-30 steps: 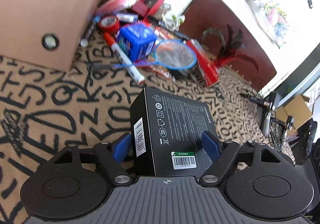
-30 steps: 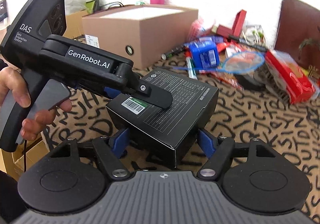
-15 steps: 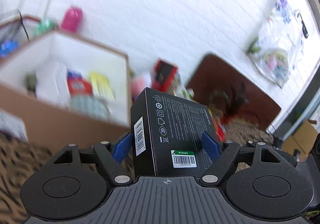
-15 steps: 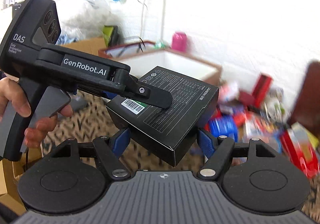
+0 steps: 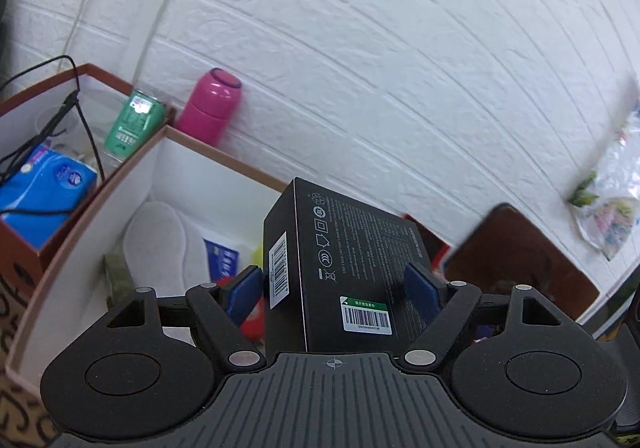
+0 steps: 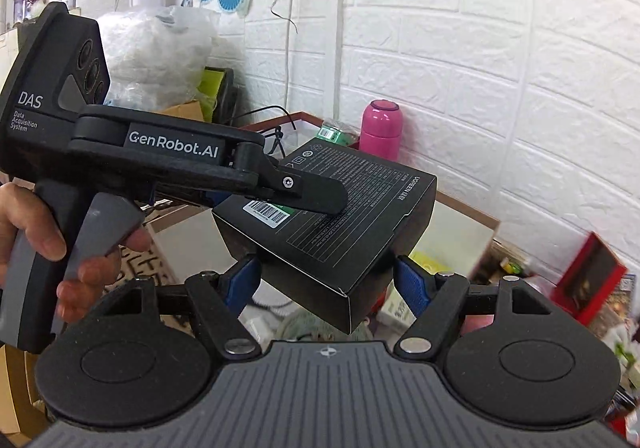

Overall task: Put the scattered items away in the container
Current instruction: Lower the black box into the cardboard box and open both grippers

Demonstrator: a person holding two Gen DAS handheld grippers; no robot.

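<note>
A black product box [image 5: 352,264] with barcode stickers is held in the air by both grippers. My left gripper [image 5: 334,284] is shut on its sides. My right gripper [image 6: 326,282] is shut on the same box [image 6: 340,224] from another side, and the left gripper's body [image 6: 172,164] crosses the right wrist view. The box hangs above the open cardboard container [image 5: 132,184], white inside, which holds white insoles [image 5: 160,244], a blue-and-white packet and other small items.
A second open box [image 5: 40,184] with a blue tissue pack and black cable stands left of the container. A pink bottle [image 5: 212,108] and a green can [image 5: 134,124] stand by the white brick wall. Red boxes and clutter [image 6: 588,280] lie to the right.
Both grippers have lifted the black box off the patterned table and carried it up and left, over the open cardboard container. The scattered items have dropped out of the left view.
</note>
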